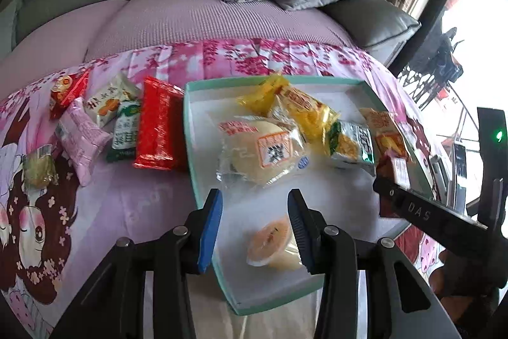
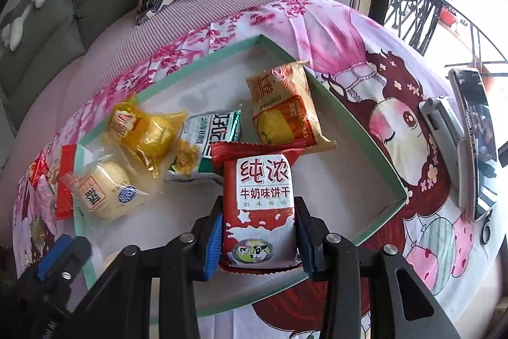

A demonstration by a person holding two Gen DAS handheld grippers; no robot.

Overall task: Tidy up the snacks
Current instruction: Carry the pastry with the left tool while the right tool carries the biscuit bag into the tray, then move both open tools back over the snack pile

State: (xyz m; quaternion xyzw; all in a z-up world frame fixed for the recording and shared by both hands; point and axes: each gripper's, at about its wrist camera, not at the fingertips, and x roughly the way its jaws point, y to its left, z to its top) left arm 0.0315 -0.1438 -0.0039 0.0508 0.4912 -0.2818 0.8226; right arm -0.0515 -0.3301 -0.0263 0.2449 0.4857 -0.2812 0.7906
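Right gripper [image 2: 257,233] pinching a red-and-white milk biscuit packet [image 2: 258,205] between both blue pads, held low over the near part of the teal-rimmed tray [image 2: 358,129]. Left gripper [image 1: 255,227] spread wide, gripping nothing, angled down above a small jelly cup [image 1: 273,243] on the tray floor. Beyond: 4 packets in the tray, including a clear-wrapped bun [image 1: 263,148]. Outside, left on the pink cloth [image 1: 133,205]: a red packet [image 1: 160,124] and more snacks.

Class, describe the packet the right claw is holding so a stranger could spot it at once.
Find the teal-rimmed tray on the pink cloth. At its near edge, the right claw grips a red-and-white biscuit packet. Only it shows a cartoon cow.
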